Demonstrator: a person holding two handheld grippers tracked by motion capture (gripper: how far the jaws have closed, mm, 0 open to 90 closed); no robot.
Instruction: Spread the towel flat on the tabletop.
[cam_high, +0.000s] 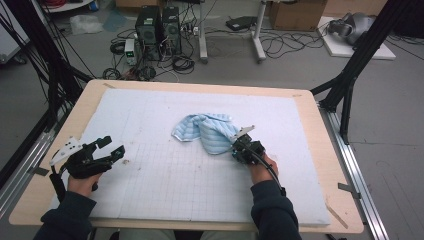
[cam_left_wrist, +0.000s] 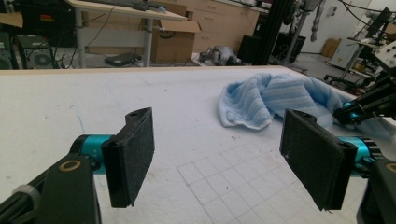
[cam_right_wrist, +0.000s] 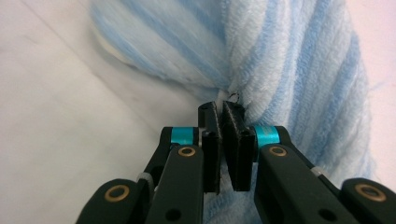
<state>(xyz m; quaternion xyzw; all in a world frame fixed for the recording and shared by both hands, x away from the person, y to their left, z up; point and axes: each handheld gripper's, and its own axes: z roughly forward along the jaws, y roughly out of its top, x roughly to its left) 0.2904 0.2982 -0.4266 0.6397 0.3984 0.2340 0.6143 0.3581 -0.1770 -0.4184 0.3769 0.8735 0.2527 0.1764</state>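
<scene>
striped towel pinched in right tongs

Fluffy striped terry cloth on a matt white foam mat.

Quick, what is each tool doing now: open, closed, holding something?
Left tool: open, holding nothing, over the mat.
Right tool: closed on a fold of the towel.
</scene>
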